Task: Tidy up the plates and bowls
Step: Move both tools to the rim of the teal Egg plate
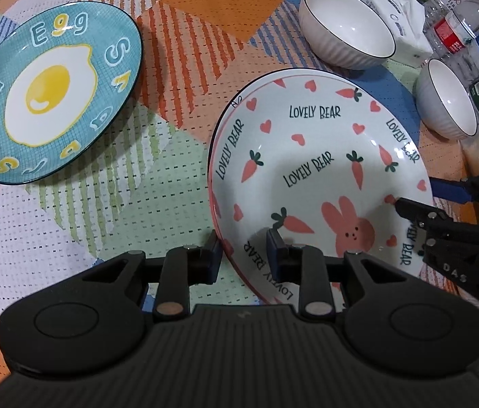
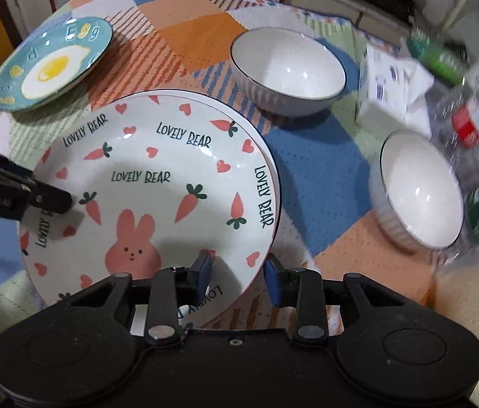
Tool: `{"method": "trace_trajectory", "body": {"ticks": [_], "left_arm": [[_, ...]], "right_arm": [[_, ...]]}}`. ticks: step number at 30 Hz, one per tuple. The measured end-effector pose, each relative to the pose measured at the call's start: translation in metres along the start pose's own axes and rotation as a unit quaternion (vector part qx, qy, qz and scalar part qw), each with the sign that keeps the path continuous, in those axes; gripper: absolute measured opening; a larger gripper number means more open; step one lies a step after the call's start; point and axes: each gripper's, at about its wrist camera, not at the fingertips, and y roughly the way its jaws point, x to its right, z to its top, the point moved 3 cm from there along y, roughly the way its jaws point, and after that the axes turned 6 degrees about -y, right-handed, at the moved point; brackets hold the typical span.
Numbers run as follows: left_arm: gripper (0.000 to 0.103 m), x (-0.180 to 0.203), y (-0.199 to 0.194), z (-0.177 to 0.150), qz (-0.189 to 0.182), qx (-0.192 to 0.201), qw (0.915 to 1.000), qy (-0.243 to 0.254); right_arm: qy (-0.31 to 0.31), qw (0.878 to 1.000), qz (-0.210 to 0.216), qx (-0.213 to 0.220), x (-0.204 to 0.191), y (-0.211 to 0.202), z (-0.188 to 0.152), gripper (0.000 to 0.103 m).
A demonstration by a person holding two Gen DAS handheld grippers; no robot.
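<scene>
The left gripper [image 1: 243, 255] is clamping the white rabbit-and-carrot ceramic plate's [image 1: 317, 166] rim; the right gripper [image 2: 237, 272] is standing apart, unclamped. Held one-sided, the plate is risking tipping and sliding off.

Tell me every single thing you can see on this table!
egg plate: one, teal with a yellow fried egg, far left.
rabbit plates: apparently two stacked, white with pink carrots and hearts, middle.
white bowls: two, white with dark rims, right of the plates.
tissue pack: one, white, behind the bowls.
bottles: several, clear plastic, far right edge.
tablecloth: one, orange, blue and green patchwork, under everything.
left gripper: black, jaws closed on the rabbit plates' rim.
right gripper: black, jaws open astride the opposite rim.
</scene>
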Motion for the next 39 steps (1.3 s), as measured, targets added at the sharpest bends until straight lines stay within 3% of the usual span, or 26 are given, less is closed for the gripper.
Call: {"method": "trace_trajectory", "body": {"ticks": [8, 15, 18, 28, 30, 33, 39], "left_arm": [[0.025, -0.002, -0.014, -0.008, 0.001, 0.019, 0.9998, -0.011], [0.025, -0.004, -0.058, -0.02, 0.015, 0.045, 0.9988, 0.009], [0.025, -0.007, -0.078, -0.026, 0.04, 0.068, 0.9967, 0.017], [0.028, -0.02, -0.127, -0.05, 0.073, 0.102, 0.9919, 0.019], [0.035, -0.026, -0.134, -0.052, 0.073, 0.102, 0.9921, 0.013], [0.056, -0.035, -0.142, -0.053, 0.086, 0.103, 0.9909, 0.003], [0.071, -0.053, -0.154, -0.048, 0.134, 0.124, 0.9831, 0.016]], "right_arm": [[-0.015, 0.999, -0.039, 0.032, -0.003, -0.003, 0.0, 0.034], [0.036, 0.996, 0.008, 0.082, 0.004, -0.042, -0.004, 0.034], [0.039, 0.993, 0.027, 0.106, 0.001, -0.062, -0.005, 0.034], [-0.015, 0.984, 0.071, 0.161, -0.029, -0.119, 0.002, 0.035], [-0.023, 0.98, 0.085, 0.176, -0.032, -0.128, 0.005, 0.036], [-0.038, 0.975, 0.107, 0.189, -0.038, -0.138, 0.013, 0.05], [-0.104, 0.973, 0.066, 0.194, -0.053, -0.144, 0.032, 0.061]]}}
